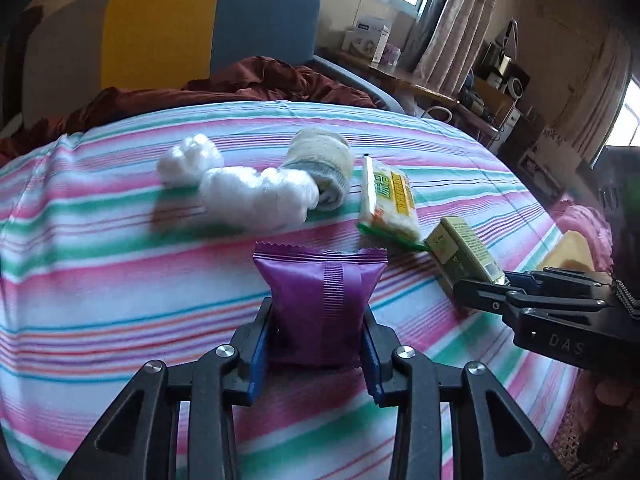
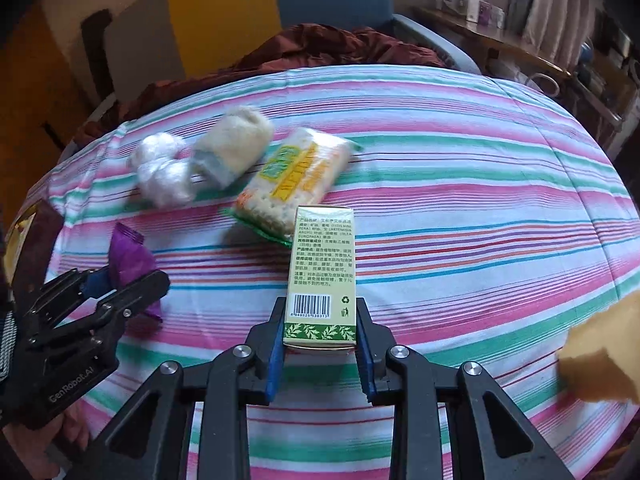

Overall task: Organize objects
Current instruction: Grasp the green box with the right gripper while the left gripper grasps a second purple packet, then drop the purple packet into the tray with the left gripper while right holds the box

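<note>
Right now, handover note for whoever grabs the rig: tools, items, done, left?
Left tool: shut on the purple foil snack packet, low over the striped bedsheet.
Right tool: shut on the green and cream cardboard box with the barcode.
Loose on the sheet, in a rough row: crumpled white plastic wrap, rolled cream and grey sock, clear pack of crackers with a yellow label, its near end beside the box.
Done: both grasps made.
Left: place both held items, then the three loose ones. No target spot is evident in either view.
</note>
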Demonstrator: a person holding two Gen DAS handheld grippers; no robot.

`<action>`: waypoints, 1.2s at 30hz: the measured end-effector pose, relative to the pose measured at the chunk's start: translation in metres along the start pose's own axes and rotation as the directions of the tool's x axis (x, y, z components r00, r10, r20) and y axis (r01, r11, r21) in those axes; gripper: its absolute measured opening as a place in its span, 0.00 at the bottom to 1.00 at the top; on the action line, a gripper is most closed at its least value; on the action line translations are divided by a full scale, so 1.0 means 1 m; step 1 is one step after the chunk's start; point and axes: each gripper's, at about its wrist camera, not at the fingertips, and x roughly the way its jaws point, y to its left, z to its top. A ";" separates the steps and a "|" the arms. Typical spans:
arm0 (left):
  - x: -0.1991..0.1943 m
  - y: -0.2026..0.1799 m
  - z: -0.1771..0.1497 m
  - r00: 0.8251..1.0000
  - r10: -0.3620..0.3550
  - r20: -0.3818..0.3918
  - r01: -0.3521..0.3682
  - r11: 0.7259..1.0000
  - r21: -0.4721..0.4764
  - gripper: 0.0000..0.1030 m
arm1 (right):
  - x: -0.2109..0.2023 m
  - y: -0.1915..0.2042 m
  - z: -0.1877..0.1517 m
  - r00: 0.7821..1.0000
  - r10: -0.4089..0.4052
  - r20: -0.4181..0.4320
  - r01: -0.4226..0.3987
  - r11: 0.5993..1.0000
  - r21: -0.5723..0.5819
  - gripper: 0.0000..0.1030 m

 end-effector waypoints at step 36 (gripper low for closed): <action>-0.169 0.094 -0.069 0.992 -0.043 0.118 0.067 0.976 -0.205 0.35 | -0.010 0.094 -0.028 0.988 0.141 0.070 -0.118 0.958 -0.262 0.30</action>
